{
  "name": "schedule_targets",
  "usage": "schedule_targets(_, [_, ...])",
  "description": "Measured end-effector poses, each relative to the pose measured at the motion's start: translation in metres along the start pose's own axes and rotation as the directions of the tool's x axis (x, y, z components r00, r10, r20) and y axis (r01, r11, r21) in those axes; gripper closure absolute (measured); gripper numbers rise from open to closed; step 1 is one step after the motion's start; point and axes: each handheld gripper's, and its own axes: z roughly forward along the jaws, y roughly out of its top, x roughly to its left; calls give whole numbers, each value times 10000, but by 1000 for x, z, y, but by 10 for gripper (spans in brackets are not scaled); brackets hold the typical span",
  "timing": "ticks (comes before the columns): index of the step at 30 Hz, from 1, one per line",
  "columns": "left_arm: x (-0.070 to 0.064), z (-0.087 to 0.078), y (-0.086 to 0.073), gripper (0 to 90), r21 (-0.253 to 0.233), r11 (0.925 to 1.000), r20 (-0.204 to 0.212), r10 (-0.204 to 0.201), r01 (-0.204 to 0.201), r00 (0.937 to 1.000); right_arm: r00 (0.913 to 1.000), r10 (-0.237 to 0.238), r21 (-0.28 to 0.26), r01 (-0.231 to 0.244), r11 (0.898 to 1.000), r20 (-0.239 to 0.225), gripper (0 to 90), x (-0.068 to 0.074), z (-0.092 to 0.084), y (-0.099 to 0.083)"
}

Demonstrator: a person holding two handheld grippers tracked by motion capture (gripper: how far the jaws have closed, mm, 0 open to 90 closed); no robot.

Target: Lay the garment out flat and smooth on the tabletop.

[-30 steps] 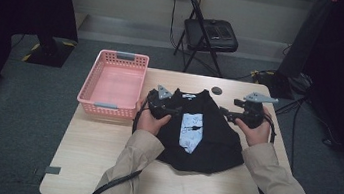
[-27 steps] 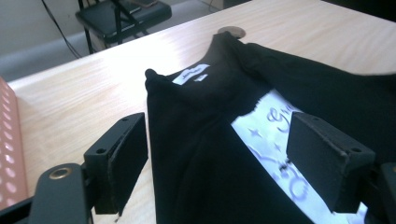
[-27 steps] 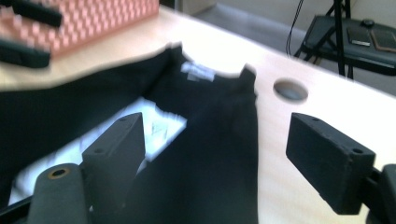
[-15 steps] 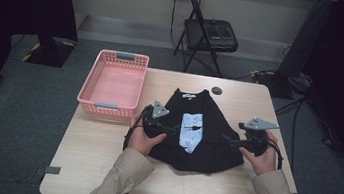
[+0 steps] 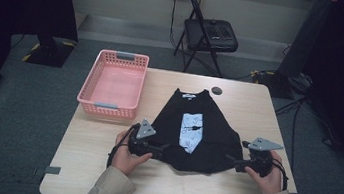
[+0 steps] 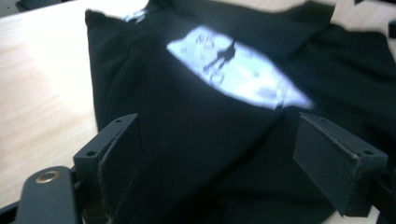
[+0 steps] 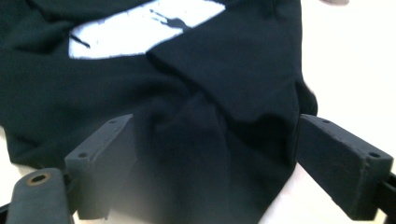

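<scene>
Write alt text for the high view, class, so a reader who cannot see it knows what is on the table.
A black T-shirt with a pale print lies folded on a wooden table, with the left gripper and right gripper open at its near corners. A pink basket stands at the left; a folding chair stands beyond.

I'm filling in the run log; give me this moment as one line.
work: folding black shirt on table | left gripper: open at left hem | right gripper: open at right hem | pink basket: empty
</scene>
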Motion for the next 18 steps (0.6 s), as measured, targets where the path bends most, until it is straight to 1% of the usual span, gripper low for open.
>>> schedule_targets(1, [1, -1, -3, 158, 97, 10000, 53, 1, -1, 10000, 10000, 22, 59, -21, 10000, -53, 123, 0, 0, -3])
schedule_targets(4, [3, -6, -9, 157, 185, 9998, 37, 19, -20, 10000, 9999, 116, 234, -114, 9997, -86, 124, 0, 2, -12])
schedule_targets(5, [3, -7, -11, 158, 211, 9998, 107, 16, -18, 9999, 9999, 135, 331, -132, 9994, -95, 122, 0, 2, -15])
schedule_targets(7, [2, -11, -15, 158, 322, 9994, 184, 155, -160, 9997, 9996, 236, 662, -227, 9975, -121, 126, 0, 3, -19])
schedule_targets(8, [2, -13, -17, 158, 369, 9991, 212, 185, -193, 9996, 9997, 188, 749, -176, 9970, -153, 124, 0, 2, -20])
schedule_targets(11, [2, -17, -23, 158, 608, 9978, 250, 243, -257, 9994, 9998, 49, 850, -32, 9964, -196, 120, 3, 1, -22])
schedule_targets(14, [2, -19, -30, 159, 848, 9960, 387, 247, -279, 9989, 9994, 14, 1048, 21, 9945, -332, 120, 4, 1, -25])
schedule_targets(17, [3, -19, -36, 159, 1192, 9921, 287, 349, -381, 9990, 9995, 95, 1058, -63, 9944, -304, 114, 6, 2, -26])
schedule_targets(18, [3, -18, -38, 159, 1191, 9923, 284, 298, -330, 9992, 9992, 115, 1004, -77, 9949, -370, 114, 6, 2, -27])
